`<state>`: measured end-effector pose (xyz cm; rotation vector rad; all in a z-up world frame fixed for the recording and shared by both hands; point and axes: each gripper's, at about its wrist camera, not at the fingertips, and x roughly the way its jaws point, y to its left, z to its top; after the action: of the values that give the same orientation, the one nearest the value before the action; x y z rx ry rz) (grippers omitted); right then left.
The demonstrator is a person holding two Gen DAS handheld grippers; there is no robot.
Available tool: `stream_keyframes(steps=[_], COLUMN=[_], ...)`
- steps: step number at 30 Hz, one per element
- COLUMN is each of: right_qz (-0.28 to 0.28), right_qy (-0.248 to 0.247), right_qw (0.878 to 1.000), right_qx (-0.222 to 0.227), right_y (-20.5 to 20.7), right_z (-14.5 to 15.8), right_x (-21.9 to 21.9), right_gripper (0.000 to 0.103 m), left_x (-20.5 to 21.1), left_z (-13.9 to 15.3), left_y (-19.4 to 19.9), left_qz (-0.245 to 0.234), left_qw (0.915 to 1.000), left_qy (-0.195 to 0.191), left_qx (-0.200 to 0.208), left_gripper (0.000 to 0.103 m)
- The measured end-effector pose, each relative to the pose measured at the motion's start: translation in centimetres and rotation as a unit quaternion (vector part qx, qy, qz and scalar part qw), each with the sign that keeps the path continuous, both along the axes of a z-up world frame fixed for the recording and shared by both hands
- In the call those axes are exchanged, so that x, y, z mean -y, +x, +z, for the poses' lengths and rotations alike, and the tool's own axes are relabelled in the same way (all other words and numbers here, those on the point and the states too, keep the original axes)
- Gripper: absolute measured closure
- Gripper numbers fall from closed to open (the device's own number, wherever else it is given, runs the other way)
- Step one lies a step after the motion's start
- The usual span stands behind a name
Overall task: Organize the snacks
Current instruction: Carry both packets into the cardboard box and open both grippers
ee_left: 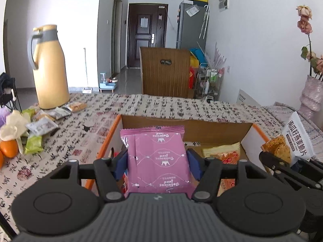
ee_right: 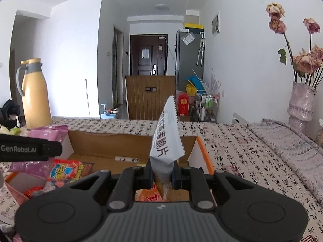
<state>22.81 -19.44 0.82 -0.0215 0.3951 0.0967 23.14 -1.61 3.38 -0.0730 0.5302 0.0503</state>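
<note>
The pink snack packet (ee_left: pixel 158 159) stands upright in the lower middle of the left wrist view, pinched at both sides by the left claw (ee_left: pixel 157 162), whose blue pads (ee_left: pixel 121 164) press against its edges. It hangs over the open cardboard box (ee_left: pixel 187 124), which has orange edges and fills the middle of the frame. Inside the box, to the right of the packet, lies a yellow-orange packet (ee_left: pixel 222 151).

At the right edge of the same view, the right claw (ee_left: pixel 282 164) grips a white packet (ee_left: pixel 298 139) with dark printed characters. In the right wrist view this white packet (ee_right: pixel 167 135) sits in the middle, tilted with its jagged top edge up, squeezed between the right claw (ee_right: pixel 162 176) just above the box (ee_right: pixel 109 139). A red and blue packet (ee_right: pixel 64 170) lies in the box at lower left.

The box rests on a worktop (ee_left: pixel 161 104) covered by a cloth printed with characters. At the left of the left wrist view lies a heap of small packets (ee_left: pixel 40 127) beside an orange (ee_left: pixel 8 148), with a tan jug (ee_left: pixel 49 66) behind them. A vase of dried roses (ee_right: pixel 301 102) stands at the far right.
</note>
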Motion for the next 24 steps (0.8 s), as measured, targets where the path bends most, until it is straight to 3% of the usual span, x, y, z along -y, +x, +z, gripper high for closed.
stream_keyframes(steps=[11,13,16,18,19,21,24], right_qz=[0.013,0.011,0.005,0.002,0.000,-0.001,0.002], right_qy=[-0.002,-0.002,0.003,0.010,0.011,0.015,0.020], right_qw=[1.000,1.000,1.000,1.000,1.000,1.000,1.000], right_qx=[-0.022,-0.021,-0.021,-0.017,-0.013,-0.011,-0.016], right_y=[0.1,-0.1,-0.2,-0.3,-0.4,-0.5,-0.4], right_z=[-0.8,-0.8,-0.7,-0.6,-0.5,-0.3,-0.3], right_x=[-0.2,-0.2,0.1,0.4,0.5,0.8,1.0], right_gripper=[0.085,0.083,0.048,0.012,0.007,0.000,0.000], left_x=[-0.4,-0.4,-0.5,-0.5,-0.5,-0.6,-0.7], left_z=[-0.7,-0.6,-0.4,-0.3,-0.3,-0.3,-0.3], left_y=[0.1,-0.1,-0.3,-0.4,-0.4,-0.5,-0.4], left_qz=[0.002,0.003,0.013,0.015,0.018,0.027,0.030], left_qw=[1.0000,1.0000,0.9999,0.9998,0.9998,0.9995,0.9995], left_qy=[-0.002,-0.003,0.000,0.000,-0.001,-0.001,-0.005], left_qx=[-0.004,0.001,0.009,0.012,0.013,0.015,0.013], left_gripper=[0.040,0.031,0.016,0.008,0.000,0.000,0.000])
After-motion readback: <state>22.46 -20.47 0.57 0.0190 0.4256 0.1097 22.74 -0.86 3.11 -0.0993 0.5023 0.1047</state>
